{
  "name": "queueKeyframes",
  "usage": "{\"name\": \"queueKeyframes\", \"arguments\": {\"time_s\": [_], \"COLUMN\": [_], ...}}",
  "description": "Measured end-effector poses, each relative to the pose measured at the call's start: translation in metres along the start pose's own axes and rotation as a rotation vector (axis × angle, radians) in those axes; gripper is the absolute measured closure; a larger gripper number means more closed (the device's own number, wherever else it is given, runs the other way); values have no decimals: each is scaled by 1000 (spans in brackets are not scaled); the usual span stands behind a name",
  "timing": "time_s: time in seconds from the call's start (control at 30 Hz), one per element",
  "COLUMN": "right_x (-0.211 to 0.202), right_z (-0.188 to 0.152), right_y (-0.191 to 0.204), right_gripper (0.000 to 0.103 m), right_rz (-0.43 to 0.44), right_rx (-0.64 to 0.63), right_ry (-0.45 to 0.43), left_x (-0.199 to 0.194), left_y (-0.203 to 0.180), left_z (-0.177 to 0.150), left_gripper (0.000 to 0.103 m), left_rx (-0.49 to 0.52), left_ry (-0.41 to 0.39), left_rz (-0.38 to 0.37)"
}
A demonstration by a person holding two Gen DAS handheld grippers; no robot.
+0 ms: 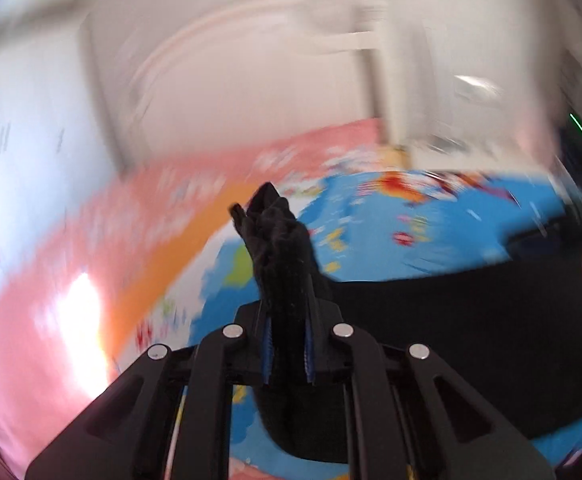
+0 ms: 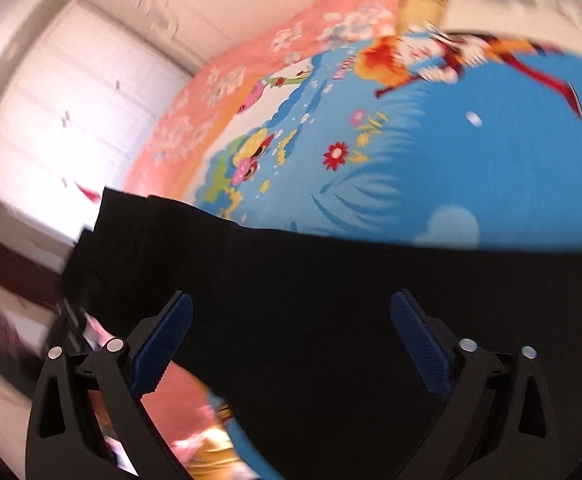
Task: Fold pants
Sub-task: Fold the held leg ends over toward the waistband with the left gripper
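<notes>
The black pants (image 2: 291, 280) lie stretched across a blue cartoon bedsheet (image 2: 471, 152). My left gripper (image 1: 289, 312) is shut on a bunched edge of the pants (image 1: 279, 240), which sticks up past the fingertips; the rest of the pants (image 1: 451, 320) trails to the right. My right gripper (image 2: 291, 320) is open, its blue pads (image 2: 167, 340) spread wide just above the flat black fabric, holding nothing. Both views are motion-blurred.
A pink and orange bedspread (image 2: 219, 92) borders the blue sheet on the far side. White wardrobe doors (image 2: 63, 128) stand to the left. A white wall and door (image 1: 251, 80) rise behind the bed.
</notes>
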State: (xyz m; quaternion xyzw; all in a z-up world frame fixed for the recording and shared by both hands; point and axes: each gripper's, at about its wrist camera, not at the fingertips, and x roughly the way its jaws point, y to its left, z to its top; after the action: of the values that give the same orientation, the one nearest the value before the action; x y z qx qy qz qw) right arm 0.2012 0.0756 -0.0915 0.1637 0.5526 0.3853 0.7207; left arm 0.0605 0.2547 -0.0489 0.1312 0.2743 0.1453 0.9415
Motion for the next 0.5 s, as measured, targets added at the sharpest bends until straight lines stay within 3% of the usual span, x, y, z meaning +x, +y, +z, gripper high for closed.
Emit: {"name": "queueKeyframes", "arguments": {"time_s": [0.1,0.17,0.2,0.3,0.5], "right_x": [-18,-22,-23,-22,0], "right_z": [-19,-34,-38,-47,-44], "right_y": [-27,-41,-46,-53,-39], "right_gripper": [5,5,5,5,5], "right_rz": [60,107,101,83,162], "right_rx": [155,221,238,269,292], "right_ry": [-1,22,33,62,136], "left_x": [-25,-23,-20,-19,-21], "left_y": [-112,-164,-175,-183,-146], "left_z": [-36,-76,-88,-99,-60], "left_gripper": [91,91,90,90,91], "left_rx": [365,578,620,634,403], "left_ry": [-110,-104,-98,-105,-79], "left_rz": [-66,-120,-131,-93,-128]}}
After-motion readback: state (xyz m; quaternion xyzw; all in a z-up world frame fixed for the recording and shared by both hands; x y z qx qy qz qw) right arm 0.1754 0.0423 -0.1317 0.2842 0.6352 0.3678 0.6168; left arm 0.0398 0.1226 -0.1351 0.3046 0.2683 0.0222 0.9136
